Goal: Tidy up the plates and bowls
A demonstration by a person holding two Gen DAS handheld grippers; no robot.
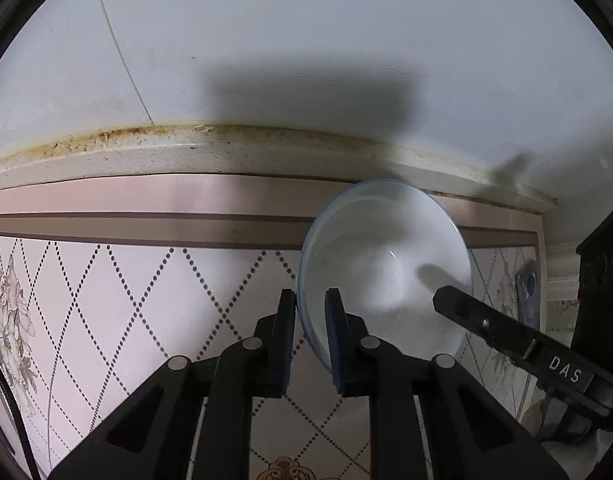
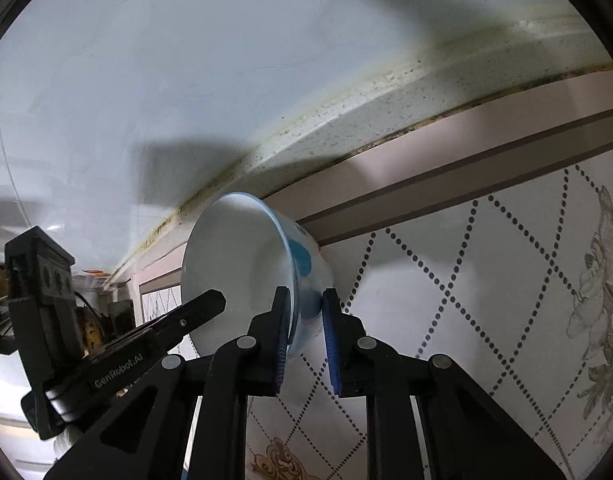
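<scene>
both grippers pinch one white bowl (image 1: 386, 264) by its rim, held up in the air near the tiled wall (image 1: 106, 300): left gripper (image 1: 311, 340) and right gripper (image 2: 304, 340) on opposite sides. i'd keep both pinches even and move together, so the rim doesn't slip or twist.

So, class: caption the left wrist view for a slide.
Left hand-held gripper clamps a white bowl's rim against patterned tiles.

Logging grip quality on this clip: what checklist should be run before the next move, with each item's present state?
1. Left tongs straddle the bowl rim: ok.
2. Right tongs clamp the bowl wall: ok.
3. Bowl empty: ok.
4. Bowl level: not ok, tipped on edge.
5. Set-down spot in view: not ok, only wall tiles show behind it.
6. Grip firm, no slipping: cannot tell.
</scene>
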